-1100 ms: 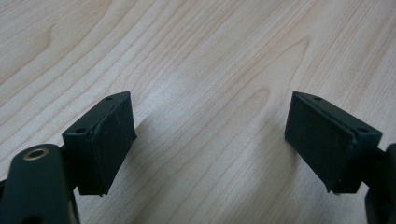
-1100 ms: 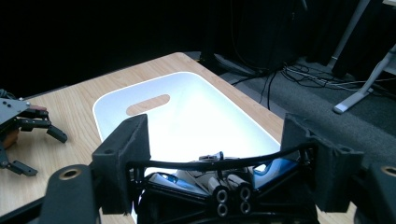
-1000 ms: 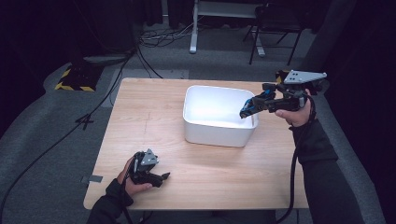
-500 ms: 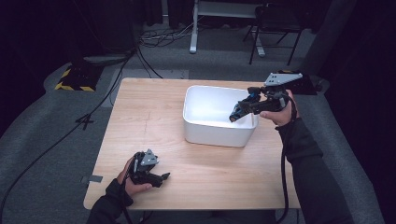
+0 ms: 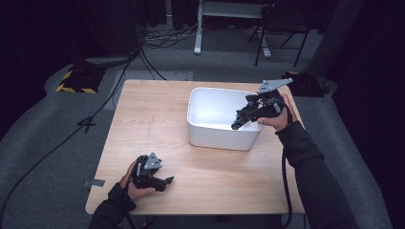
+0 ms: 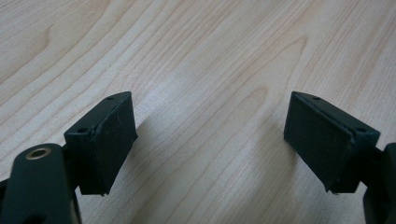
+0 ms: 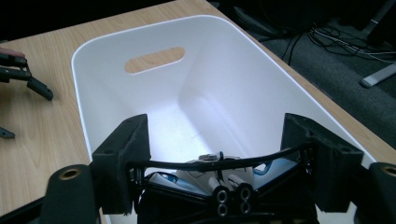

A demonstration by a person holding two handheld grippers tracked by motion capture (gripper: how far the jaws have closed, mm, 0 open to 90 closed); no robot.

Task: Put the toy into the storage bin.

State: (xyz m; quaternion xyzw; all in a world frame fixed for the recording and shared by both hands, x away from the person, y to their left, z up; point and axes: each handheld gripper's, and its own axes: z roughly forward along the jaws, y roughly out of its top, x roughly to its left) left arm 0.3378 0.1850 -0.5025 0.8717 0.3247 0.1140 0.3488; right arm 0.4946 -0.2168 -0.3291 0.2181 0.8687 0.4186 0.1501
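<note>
A white plastic bin (image 5: 219,137) stands on the right half of the wooden table (image 5: 153,124). My right gripper (image 5: 237,125) reaches over the bin's right rim and points down into it. In the right gripper view the right gripper (image 7: 217,136) is shut on a black thin-framed object with white and blue parts (image 7: 210,169), held above the bin's bare floor (image 7: 196,121). My left gripper (image 5: 167,181) rests near the table's front left edge. Its pads (image 6: 109,140) stand wide apart over bare wood, so the left gripper (image 6: 210,126) is open with nothing between them.
The bin has a slot handle (image 7: 155,59) in its far wall. Cables (image 5: 110,95) run across the grey floor left of the table. A chair (image 5: 279,28) and a stand's legs (image 5: 200,33) are behind the table.
My right gripper has moved left and down with the object, from beside the bin's right rim to inside it. The left gripper has stayed put.
</note>
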